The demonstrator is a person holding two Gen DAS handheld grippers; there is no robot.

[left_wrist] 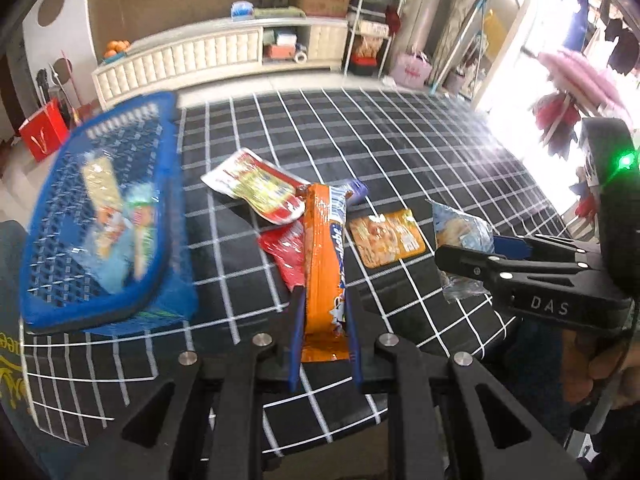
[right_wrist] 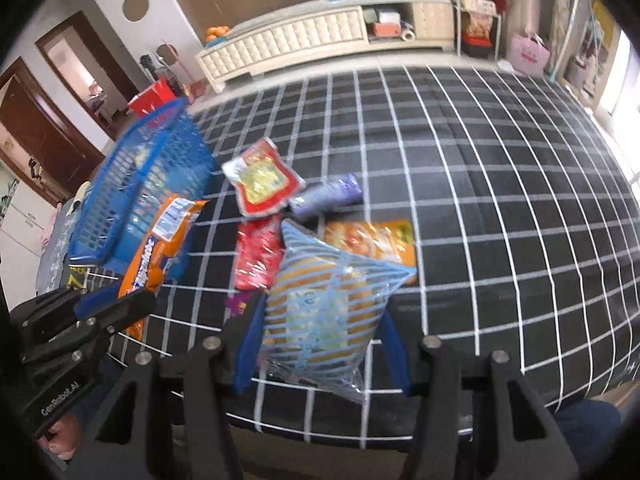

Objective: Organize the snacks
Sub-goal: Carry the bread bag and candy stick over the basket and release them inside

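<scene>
The left gripper has its blue fingers squeezed on a long orange snack packet. The packet sticks out past the fingers toward 12 o'clock, above the tabletop, which has a black cloth with white squares on it.

The right gripper has its fingers closed on a see-through bag with light blue stripes. Something golden-brown is inside the bag. It is lifted off the cloth.

A blue plastic basket sits at about 9 o'clock in the left wrist view, on the left end of the tabletop. There are already some snack packets in it, but they look blurry.

More snacks lie in a little pile in the middle of the cloth. A red and white packet with yellow on it lies at the far side, just beside the basket. A shiny red packet lies nearer, partly under the striped bag in the right wrist view. A purple wrapped snack lies at about 12 o'clock from the striped bag. An orange packet with a food picture lies flat, to the right of the red one.

A hand holds the handle of the left gripper.
</scene>
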